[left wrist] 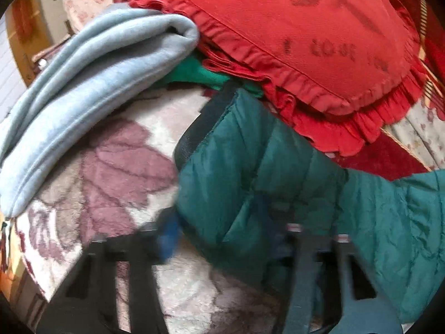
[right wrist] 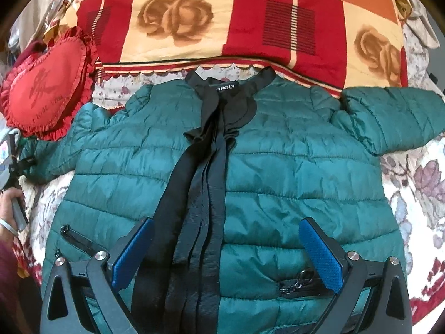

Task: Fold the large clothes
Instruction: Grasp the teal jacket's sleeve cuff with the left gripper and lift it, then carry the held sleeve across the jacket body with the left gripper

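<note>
A dark green quilted jacket [right wrist: 278,172] lies front up on the bed, with a black placket and collar [right wrist: 211,144] down the middle and both sleeves spread. My right gripper [right wrist: 225,236] is open above the jacket's lower front, blue pads [right wrist: 319,253] wide apart, holding nothing. In the left wrist view the jacket's left sleeve [left wrist: 250,172] with its black cuff lies on the blanket. My left gripper [left wrist: 219,236] is open, one blurred blue pad [left wrist: 168,236] beside the sleeve, the other finger over the sleeve fabric.
A red heart-shaped frilled pillow [left wrist: 300,41] lies just beyond the sleeve; it also shows in the right wrist view [right wrist: 47,89]. A folded light-blue fleece [left wrist: 83,89] lies to the left. A red-and-cream rose blanket [right wrist: 222,19] lies behind the collar. The bed cover is floral [left wrist: 116,172].
</note>
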Motion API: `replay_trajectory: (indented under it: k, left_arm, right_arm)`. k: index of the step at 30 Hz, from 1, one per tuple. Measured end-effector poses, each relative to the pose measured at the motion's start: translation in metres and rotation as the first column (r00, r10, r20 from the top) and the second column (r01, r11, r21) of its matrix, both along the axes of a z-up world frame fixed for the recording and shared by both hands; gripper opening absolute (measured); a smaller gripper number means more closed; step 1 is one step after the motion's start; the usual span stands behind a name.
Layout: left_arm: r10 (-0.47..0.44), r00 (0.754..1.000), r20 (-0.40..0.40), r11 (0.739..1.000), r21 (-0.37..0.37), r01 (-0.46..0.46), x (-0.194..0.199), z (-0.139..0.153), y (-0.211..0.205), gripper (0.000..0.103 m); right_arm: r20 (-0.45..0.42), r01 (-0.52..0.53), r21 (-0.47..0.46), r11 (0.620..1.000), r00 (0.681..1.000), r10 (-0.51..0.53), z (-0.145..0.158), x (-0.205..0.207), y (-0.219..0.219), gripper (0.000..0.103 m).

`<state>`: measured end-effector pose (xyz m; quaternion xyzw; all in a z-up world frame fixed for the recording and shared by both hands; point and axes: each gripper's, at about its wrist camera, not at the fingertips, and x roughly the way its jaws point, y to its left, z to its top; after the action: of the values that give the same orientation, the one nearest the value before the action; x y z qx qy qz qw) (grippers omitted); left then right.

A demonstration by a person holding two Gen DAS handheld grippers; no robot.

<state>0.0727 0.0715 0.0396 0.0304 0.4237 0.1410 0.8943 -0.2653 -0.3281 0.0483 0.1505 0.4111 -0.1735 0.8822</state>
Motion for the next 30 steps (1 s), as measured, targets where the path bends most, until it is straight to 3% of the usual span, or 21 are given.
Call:
replay_trajectory:
  k: [3,12,18,30]
  left_arm:
    - [-0.004,1.000,-0.010,0.998,-0.062,0.004,-0.003,0.003,0.000,0.022]
    - [-0.160,0.986,0.057,0.971,-0.172,0.167,-0.043,0.045,-0.046,0.020]
    - [-0.266,0.961,0.075,0.925,-0.261,0.276,-0.063,0.069,-0.085,0.020]
    - [-0.470,0.873,0.133,0.822,-0.295,0.487,-0.122,0.118,-0.173,0.020]
  right_arm:
    - [0.007,0.005,0.014,1.000,1.000,-0.005,0.000,-0.002,-0.001,0.103]
    - [0.030,0.017,0.028,0.999,0.999,-0.017,0.005,-0.011,-0.005,0.103]
    - [0.036,0.014,0.033,0.999,0.999,-0.015,0.007,-0.023,-0.007,0.103]
    - [0.023,0.036,-0.013,0.999,0.999,-0.036,0.006,-0.030,-0.022,0.103]
